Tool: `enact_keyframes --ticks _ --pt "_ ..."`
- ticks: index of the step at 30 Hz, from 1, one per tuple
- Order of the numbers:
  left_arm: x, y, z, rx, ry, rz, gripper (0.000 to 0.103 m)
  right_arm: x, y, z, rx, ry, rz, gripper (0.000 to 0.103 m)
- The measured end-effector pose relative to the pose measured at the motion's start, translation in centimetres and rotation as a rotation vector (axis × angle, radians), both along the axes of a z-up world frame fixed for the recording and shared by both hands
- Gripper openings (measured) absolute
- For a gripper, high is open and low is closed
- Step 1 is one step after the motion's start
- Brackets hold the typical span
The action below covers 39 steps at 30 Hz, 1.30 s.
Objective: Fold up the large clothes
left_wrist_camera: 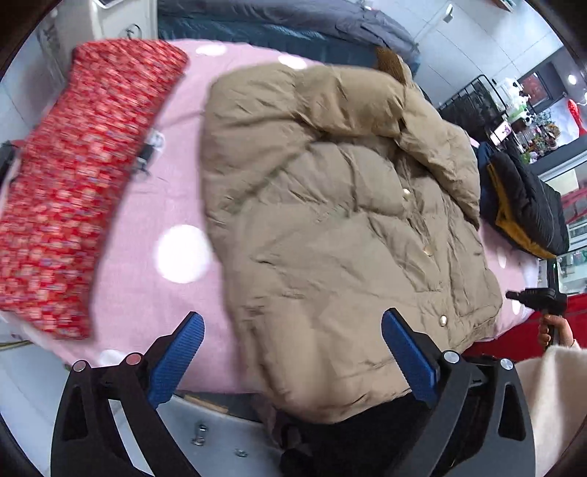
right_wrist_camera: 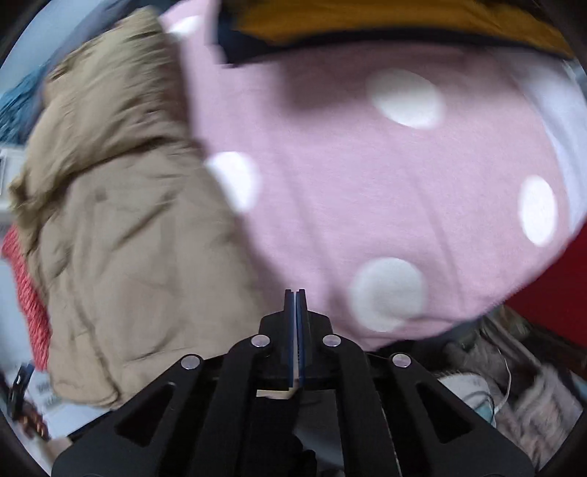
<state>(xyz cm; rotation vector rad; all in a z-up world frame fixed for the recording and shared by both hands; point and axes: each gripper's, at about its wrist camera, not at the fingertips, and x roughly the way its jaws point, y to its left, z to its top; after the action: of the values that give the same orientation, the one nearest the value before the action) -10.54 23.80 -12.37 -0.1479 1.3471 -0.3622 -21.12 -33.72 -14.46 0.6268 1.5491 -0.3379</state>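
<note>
A tan puffer jacket with snap buttons lies on a pink, white-dotted blanket, one sleeve folded across its chest. My left gripper hangs open over the jacket's near hem, its blue pads wide apart and clear of the cloth. In the right wrist view the jacket fills the left side. My right gripper is shut with nothing between its pads, above the blanket beside the jacket. The left wrist view shows the right gripper off the jacket's right edge, held by a hand.
A folded red patterned garment lies left of the jacket. A black and yellow garment sits at the blanket's right end, and dark blue clothes lie at the back. A cream sleeve is at the lower right. Clutter lies below the blanket's edge.
</note>
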Motion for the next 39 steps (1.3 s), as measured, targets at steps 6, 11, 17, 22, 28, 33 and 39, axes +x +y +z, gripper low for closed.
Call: enact_keyframes --ticks 6,11,17,22,28,33,39 --pt "-1.9 -8.5 -6.6 0.213 0.052 -0.205 0.097 5.1 11.9 1.6 -0.046 -0.126 0.421 0.068" --pt "-3.9 -8.7 -11.3 0.314 0.065 -0.190 0.098 5.8 17.2 -2.3 -0.109 -0.036 0.630 0.069" --pt "-6.2 -7.9 -13.4 0.344 -0.039 -0.209 0.098 2.9 16.9 -6.8 -0.115 0.020 0.729 0.082" --pt "-5.7 -8.8 -14.3 0.386 -0.027 -0.187 0.098 3.9 17.6 -7.9 -0.112 0.066 0.704 0.092" --pt "-4.9 -9.5 -14.7 0.390 0.000 -0.204 0.098 6.5 18.7 -9.6 -0.103 0.124 0.652 0.097" --pt "-3.7 -9.6 -12.6 0.389 0.037 -0.208 0.098 7.7 19.6 -9.8 -0.099 0.157 0.664 0.097" --pt "-0.7 -9.7 -5.6 0.423 -0.188 -0.190 0.097 10.5 20.2 -6.9 -0.146 0.129 0.648 0.097"
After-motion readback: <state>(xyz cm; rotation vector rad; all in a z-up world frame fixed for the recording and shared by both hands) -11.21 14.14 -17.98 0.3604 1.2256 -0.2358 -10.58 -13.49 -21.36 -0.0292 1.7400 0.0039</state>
